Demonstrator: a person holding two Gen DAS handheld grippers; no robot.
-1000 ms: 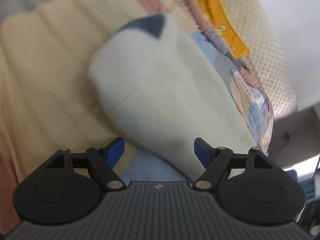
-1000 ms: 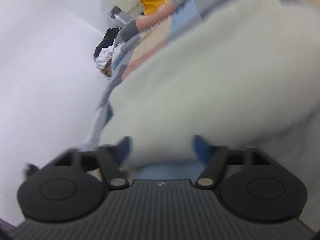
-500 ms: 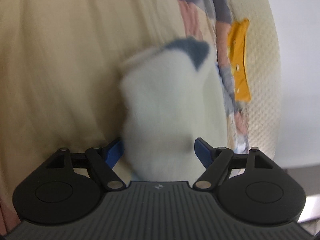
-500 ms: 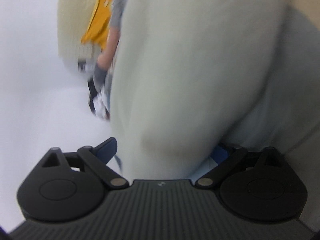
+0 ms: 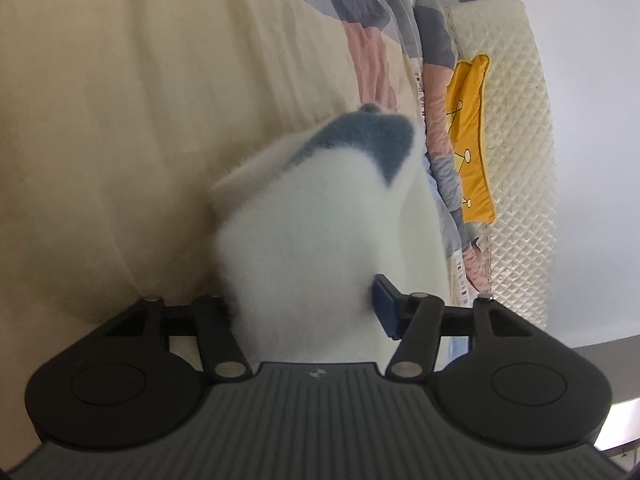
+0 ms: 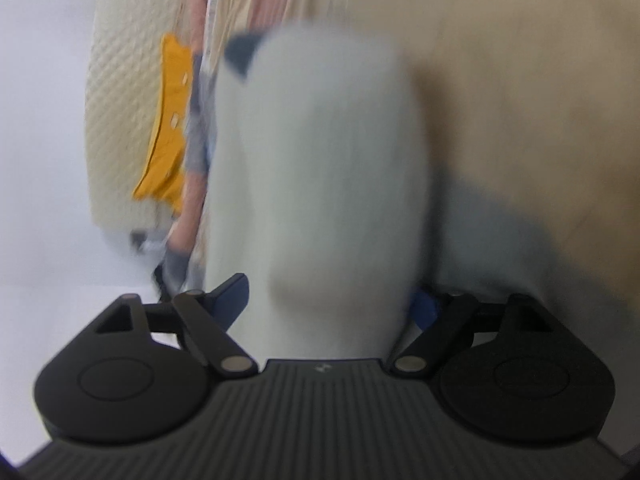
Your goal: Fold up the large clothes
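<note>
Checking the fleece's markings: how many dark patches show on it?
1: a dark patch at the far tip of the white fleece, also seen from the right wrist. Others may be hidden.

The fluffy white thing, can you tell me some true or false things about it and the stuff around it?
1. The fluffy white garment has a dark blue-grey patch at its far end. True.
2. The garment sits between the fingers of the left gripper. True; the jaws are closing on it.
3. The right gripper has nothing between its fingers. False; the same white garment fills the gap, and those jaws are closing too.
4. The cloth against the quilted cream mattress is green. False; it is yellow-orange.
5. The garment lies over a cream bedsheet. True.
</note>
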